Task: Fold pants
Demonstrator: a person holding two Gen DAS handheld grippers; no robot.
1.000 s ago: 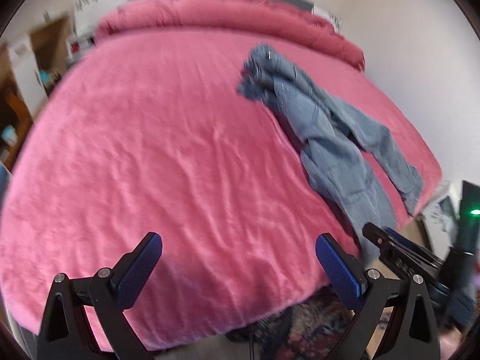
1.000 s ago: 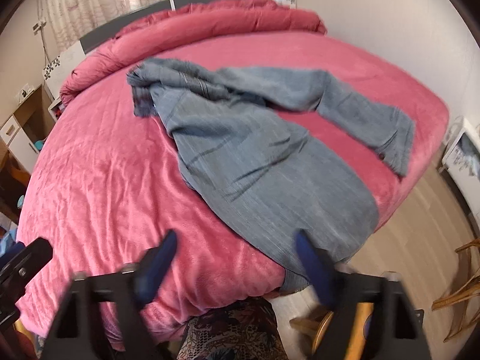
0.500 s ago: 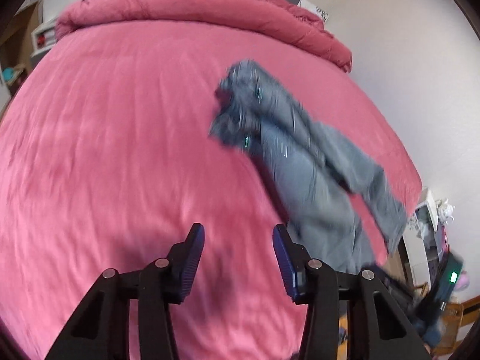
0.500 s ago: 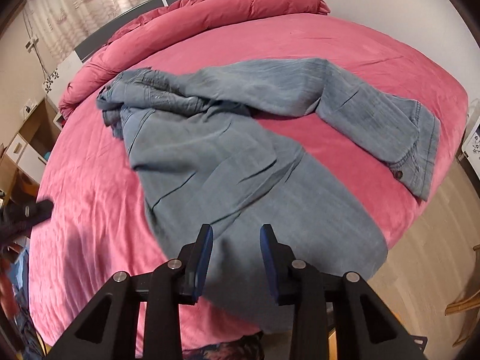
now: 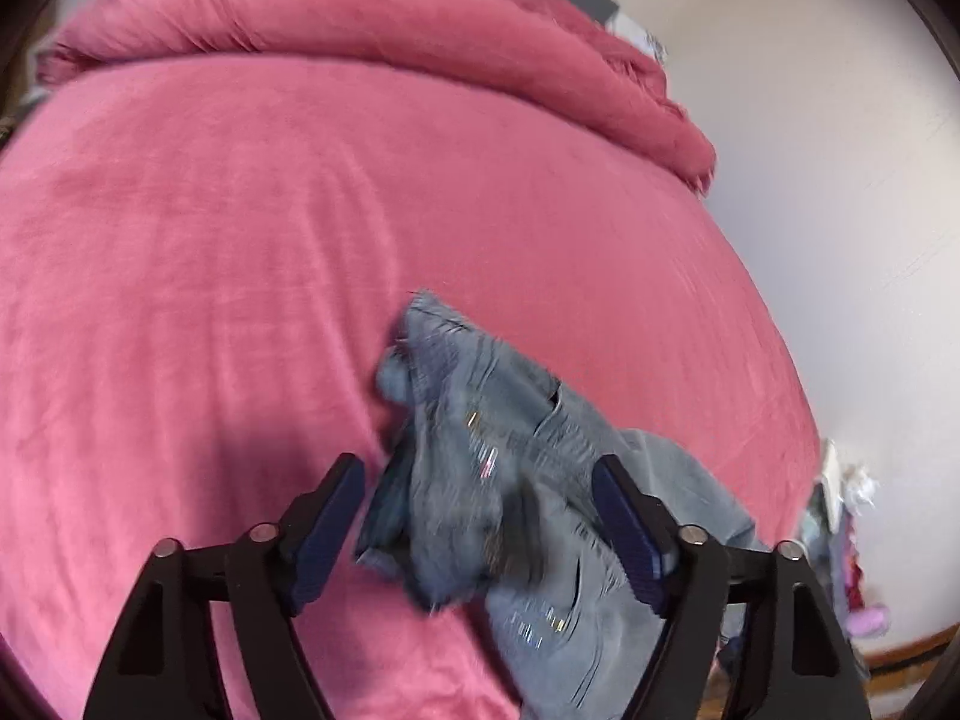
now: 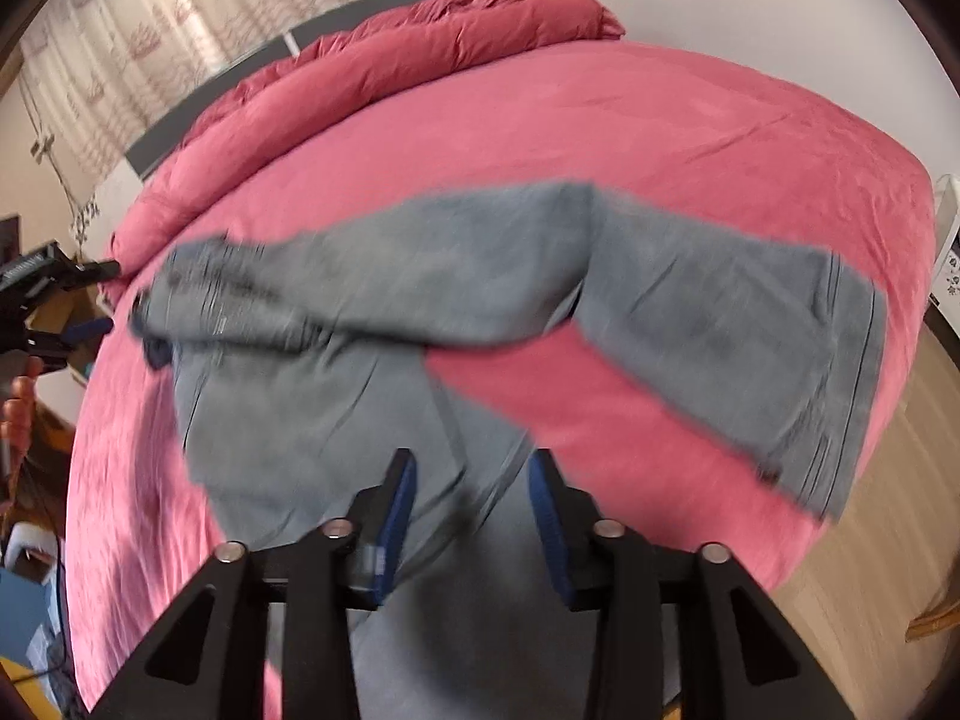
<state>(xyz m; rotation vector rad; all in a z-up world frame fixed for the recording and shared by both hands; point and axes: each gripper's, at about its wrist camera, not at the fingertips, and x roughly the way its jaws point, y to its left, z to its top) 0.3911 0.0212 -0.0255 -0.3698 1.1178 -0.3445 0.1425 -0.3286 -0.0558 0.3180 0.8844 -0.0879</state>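
Note:
Grey-blue jeans (image 6: 372,300) lie crumpled on a pink bed (image 6: 660,132), one leg stretched toward the right edge (image 6: 840,372), the other running down under my right gripper. My right gripper (image 6: 471,510) is open, its blue pads either side of that leg's cloth. In the left wrist view the bunched waistband end of the jeans (image 5: 474,450) lies between the pads of my open left gripper (image 5: 477,516). Both views are motion-blurred; I cannot tell whether the pads touch the cloth.
A rolled pink duvet (image 5: 360,6) lies along the head of the bed. A white wall (image 5: 840,150) runs along the right side. Wood floor (image 6: 888,510) shows past the bed's right edge. Furniture and clutter (image 6: 36,312) stand at the left.
Both grippers have moved forward over the bed onto the jeans. The left gripper, narrower half a second ago, has opened wider and now straddles the waistband end. The right gripper now straddles a leg.

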